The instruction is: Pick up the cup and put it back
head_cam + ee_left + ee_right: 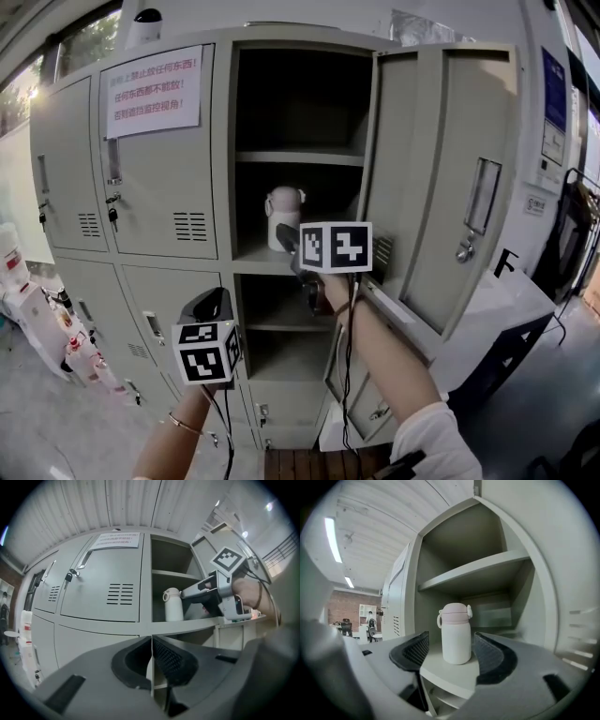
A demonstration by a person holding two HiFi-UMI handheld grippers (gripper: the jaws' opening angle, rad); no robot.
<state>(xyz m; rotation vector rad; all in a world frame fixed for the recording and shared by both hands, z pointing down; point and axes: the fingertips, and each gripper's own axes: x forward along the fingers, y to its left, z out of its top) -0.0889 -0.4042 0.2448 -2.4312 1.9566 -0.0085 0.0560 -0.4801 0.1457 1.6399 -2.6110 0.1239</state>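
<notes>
We held the right hand-held gripper [451,651] level at the open compartment of the grey sheet-metal locker [150,187], its jaws well apart. The white cylindrical cup with a pale pink lid and small loop handle [456,634] stood upright on the middle shelf [454,672], near the front edge. It sat between the two black cross-ribbed pads [490,656], and a gap showed on each side, so nothing was gripped. The cup's body looked smooth and matte, with a rounded base.

Our left hand-held gripper [151,653] hung lower and to the left, in front of the closed doors. Its jaws were pressed together with nothing between them.

The locker's door [450,178] stood swung open to the right, a flat painted panel with a metal latch. The closed door on the left carried louvred vents and a white paper notice with red print [153,91].
</notes>
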